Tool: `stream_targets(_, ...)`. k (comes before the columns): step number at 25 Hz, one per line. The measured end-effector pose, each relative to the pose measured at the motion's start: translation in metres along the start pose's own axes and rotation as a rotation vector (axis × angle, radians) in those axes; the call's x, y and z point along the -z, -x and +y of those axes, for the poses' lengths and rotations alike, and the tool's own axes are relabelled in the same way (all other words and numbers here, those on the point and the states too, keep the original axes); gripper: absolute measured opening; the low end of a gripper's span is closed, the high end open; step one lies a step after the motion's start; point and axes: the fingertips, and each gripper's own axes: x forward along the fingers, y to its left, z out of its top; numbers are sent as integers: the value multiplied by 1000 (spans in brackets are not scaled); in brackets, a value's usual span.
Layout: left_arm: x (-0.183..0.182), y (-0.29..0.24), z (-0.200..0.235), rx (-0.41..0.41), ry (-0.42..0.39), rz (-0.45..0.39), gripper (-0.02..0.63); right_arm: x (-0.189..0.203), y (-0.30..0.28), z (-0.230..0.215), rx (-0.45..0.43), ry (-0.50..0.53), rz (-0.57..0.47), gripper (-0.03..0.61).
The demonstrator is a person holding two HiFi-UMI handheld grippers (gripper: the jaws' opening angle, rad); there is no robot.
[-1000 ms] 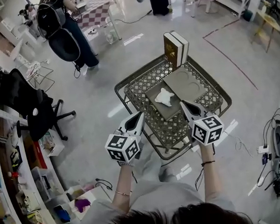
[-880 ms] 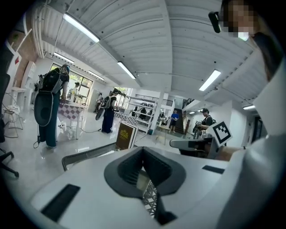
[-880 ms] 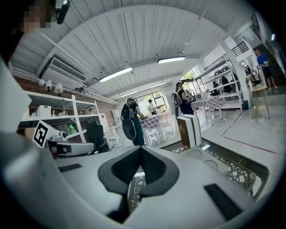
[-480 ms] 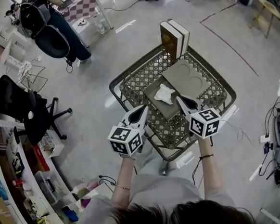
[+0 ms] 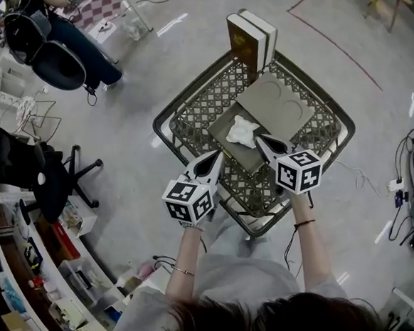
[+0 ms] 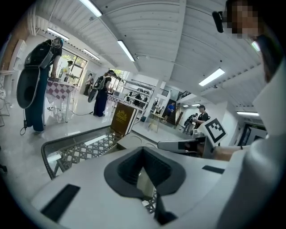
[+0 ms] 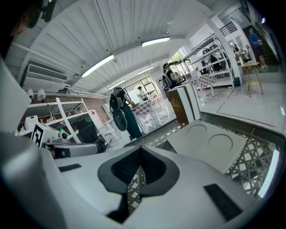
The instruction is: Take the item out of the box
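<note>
An open grey box [image 5: 248, 159] lies on a wire-mesh table [image 5: 196, 123], with a crumpled white item [image 5: 243, 131] inside it. Its grey lid [image 5: 282, 109], marked by two round recesses, rests beside it to the right and also shows in the right gripper view [image 7: 210, 143]. My left gripper [image 5: 218, 156] hovers at the box's near left corner, shut and empty. My right gripper [image 5: 258, 139] is shut and empty too, its tip just right of the white item, close to it. The item itself is hidden in both gripper views.
A brown and white book-like case [image 5: 252, 38] stands upright at the table's far edge, also visible in the left gripper view [image 6: 123, 118]. An office chair [image 5: 54, 177] and shelves are on the left. A person with black bags [image 5: 51, 45] stands far left. Cables [image 5: 408, 188] lie on the floor at right.
Both grippers have moved forward over the table, and their tips now reach the open box. Their jaws stay shut. The white item has not moved.
</note>
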Motion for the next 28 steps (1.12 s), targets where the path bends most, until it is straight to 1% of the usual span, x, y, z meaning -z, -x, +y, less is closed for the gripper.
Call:
stream_targets(8,23,-24,18,29,42,60,18,29,-31,-26,56,-94,58,23)
stream_targets(12,31,-35,24,47,74,83,17,41,-43,-36,81,-116,91,25)
stream_targets(13,32,-37,25,50,77,87,18,43,-46,-38,87,-123,99,37)
stream_targets(14,34,-38,27,51,79,91,18,46,-49,-41,93,-133,106,72)
stream_targets(20,45,-53,38,65,98,114,17,62,-71,-64,145,-192,144,118)
stream_targets(23,50,-58,42,72,109,127,17,70,-79,-70,162,-223,160,154)
stream_targets(28,52,-64,45,90,124,137,17,76,-86,-75,207,-261,203,188)
